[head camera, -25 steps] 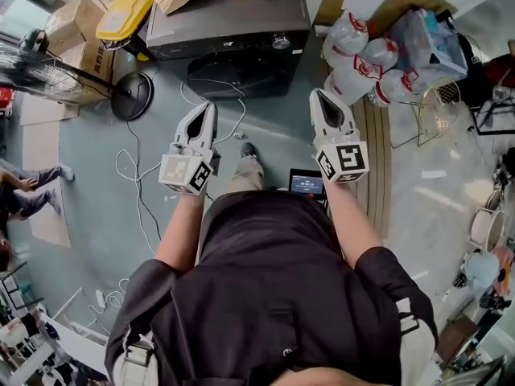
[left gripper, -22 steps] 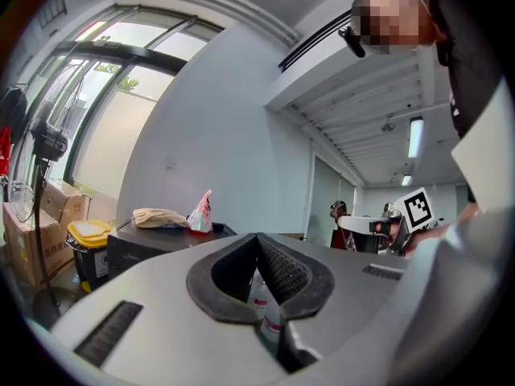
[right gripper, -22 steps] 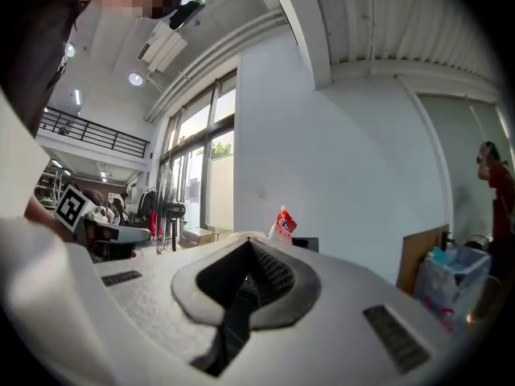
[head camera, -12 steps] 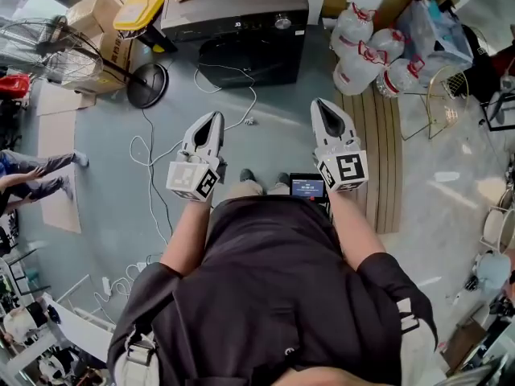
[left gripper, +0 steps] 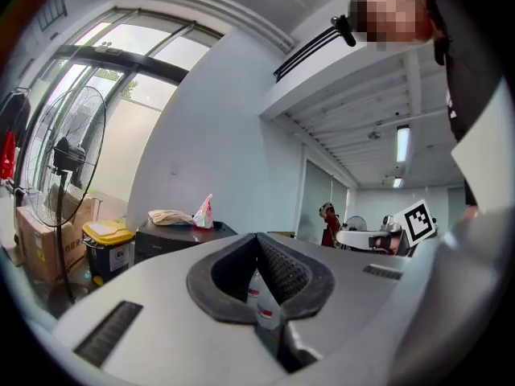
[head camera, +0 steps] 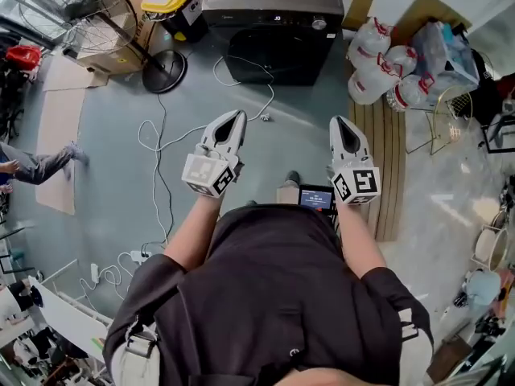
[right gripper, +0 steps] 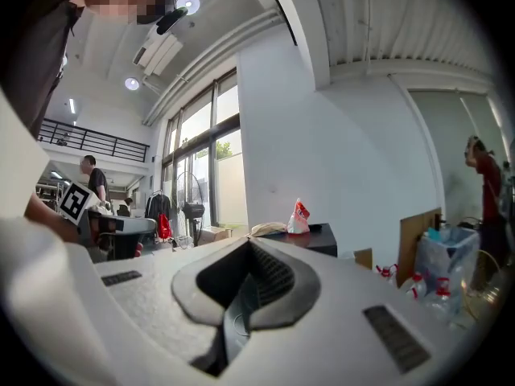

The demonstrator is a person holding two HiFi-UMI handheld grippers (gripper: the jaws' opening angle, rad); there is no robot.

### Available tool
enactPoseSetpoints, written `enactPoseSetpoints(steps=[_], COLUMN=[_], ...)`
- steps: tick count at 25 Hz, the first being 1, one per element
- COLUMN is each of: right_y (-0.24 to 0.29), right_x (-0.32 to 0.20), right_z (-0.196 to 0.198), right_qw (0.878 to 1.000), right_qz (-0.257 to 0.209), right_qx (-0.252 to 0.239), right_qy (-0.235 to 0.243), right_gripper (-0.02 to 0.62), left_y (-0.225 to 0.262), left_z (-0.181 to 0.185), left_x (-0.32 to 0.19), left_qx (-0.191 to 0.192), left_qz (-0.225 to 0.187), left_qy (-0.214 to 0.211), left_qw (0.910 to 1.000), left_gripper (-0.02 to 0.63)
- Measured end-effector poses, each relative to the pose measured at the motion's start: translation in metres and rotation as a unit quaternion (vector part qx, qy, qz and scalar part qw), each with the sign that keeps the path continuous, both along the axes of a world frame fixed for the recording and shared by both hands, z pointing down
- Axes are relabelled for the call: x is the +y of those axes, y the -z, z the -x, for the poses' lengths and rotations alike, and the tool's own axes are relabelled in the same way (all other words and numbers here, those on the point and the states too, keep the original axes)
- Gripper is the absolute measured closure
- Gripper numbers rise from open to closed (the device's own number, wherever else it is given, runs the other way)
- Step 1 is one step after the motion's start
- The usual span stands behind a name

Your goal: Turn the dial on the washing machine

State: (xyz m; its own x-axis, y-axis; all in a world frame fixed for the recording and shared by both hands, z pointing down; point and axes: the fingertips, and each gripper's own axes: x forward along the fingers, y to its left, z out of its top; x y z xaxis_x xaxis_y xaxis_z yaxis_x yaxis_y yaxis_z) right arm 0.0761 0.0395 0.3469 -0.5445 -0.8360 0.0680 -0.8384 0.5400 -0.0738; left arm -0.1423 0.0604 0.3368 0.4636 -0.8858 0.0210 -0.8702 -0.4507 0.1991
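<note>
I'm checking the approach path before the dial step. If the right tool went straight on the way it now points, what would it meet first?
The right tool, shut and empty, would probably meet the washing machine first. The way between them looks free, though depth is unclear.

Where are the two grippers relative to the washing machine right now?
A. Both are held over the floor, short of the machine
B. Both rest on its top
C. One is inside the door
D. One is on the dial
A: the head view shows the left gripper and right gripper over the grey floor, clearly apart from the washing machine and its dial.
</note>
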Motion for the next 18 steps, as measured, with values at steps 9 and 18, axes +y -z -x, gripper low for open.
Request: enactPoseSetpoints(steps=[9, 18], right_y=[-0.023, -0.019], right_x=[0.089, 0.12], right_z=[0.075, 0.061], right_qw=[0.999, 0.995], right_qz=[0.022, 0.003], right_qx=[0.038, 0.091], right_qy=[-0.032, -0.041], right_gripper=[0.592, 0.592], left_y=[-0.035, -0.052], left_z=[0.093, 0.103], left_x=[0.079, 0.112], left_qx=[0.016, 0.027], left_qz=[0.021, 0.034], left_qy=[0.012, 0.036], left_qw=[0.9996, 0.9984], left_gripper=[0.611, 0.611])
